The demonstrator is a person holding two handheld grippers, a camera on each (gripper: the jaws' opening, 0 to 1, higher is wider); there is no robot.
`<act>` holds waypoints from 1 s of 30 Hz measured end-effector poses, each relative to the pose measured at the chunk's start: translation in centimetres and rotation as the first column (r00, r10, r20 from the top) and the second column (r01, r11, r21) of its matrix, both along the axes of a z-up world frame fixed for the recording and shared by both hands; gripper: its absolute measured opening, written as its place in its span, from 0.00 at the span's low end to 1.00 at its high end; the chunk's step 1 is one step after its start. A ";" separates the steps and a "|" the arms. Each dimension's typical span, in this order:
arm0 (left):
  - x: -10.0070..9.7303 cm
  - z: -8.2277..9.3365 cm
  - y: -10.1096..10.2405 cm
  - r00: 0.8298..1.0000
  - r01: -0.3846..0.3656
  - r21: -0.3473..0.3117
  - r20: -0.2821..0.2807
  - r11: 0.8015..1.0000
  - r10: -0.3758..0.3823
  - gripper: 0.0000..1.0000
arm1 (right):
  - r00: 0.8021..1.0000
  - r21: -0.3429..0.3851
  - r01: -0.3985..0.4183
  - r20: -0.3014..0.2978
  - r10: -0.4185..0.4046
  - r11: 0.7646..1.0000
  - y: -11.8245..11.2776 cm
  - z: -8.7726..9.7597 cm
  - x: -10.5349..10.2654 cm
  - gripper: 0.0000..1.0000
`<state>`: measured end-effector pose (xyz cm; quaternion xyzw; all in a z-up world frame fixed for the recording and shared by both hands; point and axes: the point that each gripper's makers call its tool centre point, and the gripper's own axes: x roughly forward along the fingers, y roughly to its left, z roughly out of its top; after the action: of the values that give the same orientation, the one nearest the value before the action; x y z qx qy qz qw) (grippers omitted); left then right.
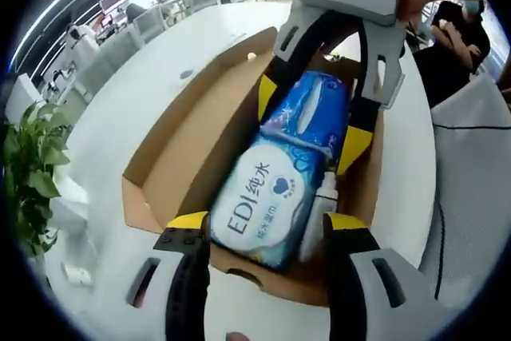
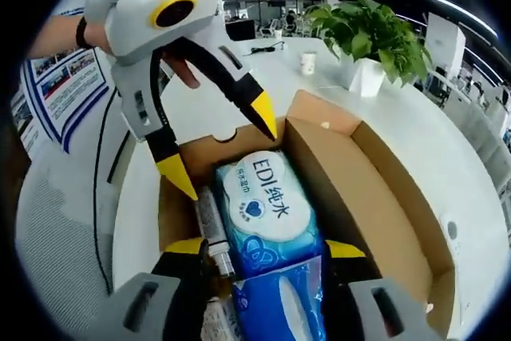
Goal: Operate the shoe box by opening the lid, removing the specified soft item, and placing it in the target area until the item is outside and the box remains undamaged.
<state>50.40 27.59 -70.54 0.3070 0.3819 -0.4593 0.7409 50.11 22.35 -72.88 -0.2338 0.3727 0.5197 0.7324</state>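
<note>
Shoe box: open, frame centre, on white table. Wipes pack: inside. My left gripper: wide, straddling pack. Right gripper: wide, likewise.

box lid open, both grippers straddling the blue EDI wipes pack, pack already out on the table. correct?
Not quite. The wipes pack is not out on the table; it lies inside the open shoe box, as the left gripper view shows. The rest holds: the left gripper and right gripper straddle it.
</note>
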 end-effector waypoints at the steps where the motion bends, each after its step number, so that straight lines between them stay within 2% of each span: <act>1: 0.2 -0.3 -0.1 1.000 0.003 -0.002 -0.011 1.000 -0.003 0.58 | 1.000 0.001 0.000 -0.005 0.000 1.000 0.1 -0.1 0.0 0.55; 5: 0.7 -1.4 0.1 0.999 0.000 -0.006 -0.034 1.000 0.000 0.57 | 1.000 0.015 0.006 -0.023 -0.006 1.000 0.6 -0.8 0.3 0.56; 10: 1.1 -2.7 0.0 0.998 0.043 0.007 -0.053 0.999 -0.042 0.58 | 0.999 -0.005 -0.026 -0.020 0.026 1.000 0.9 -1.7 0.6 0.57; 14: 1.5 -3.9 0.3 0.995 0.086 0.052 -0.047 0.995 -0.083 0.59 | 0.999 -0.029 -0.033 -0.019 0.032 0.999 0.6 -2.5 1.0 0.57; 16: 1.7 -4.6 1.0 0.994 0.108 0.114 -0.035 0.988 -0.105 0.58 | 0.999 -0.028 -0.033 -0.020 0.032 0.999 0.6 -2.6 1.1 0.58; 18: 1.8 -5.3 0.9 0.993 0.116 0.108 -0.038 0.987 -0.112 0.60 | 0.999 -0.031 -0.034 -0.018 0.034 0.999 0.7 -2.8 1.2 0.57; 26: 1.7 -5.2 0.6 0.992 0.128 0.107 -0.024 0.986 -0.126 0.58 | 0.998 -0.046 -0.061 0.007 0.061 0.997 0.6 -3.2 1.2 0.57; 30: 1.1 -5.2 0.6 0.989 0.144 0.102 -0.034 0.984 -0.141 0.58 | 0.995 -0.060 -0.096 0.020 0.097 0.994 0.5 -3.3 0.3 0.56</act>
<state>51.51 28.21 -75.72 0.3654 0.3922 -0.4946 0.6841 50.42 22.87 -76.21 -0.2789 0.3678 0.5407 0.7033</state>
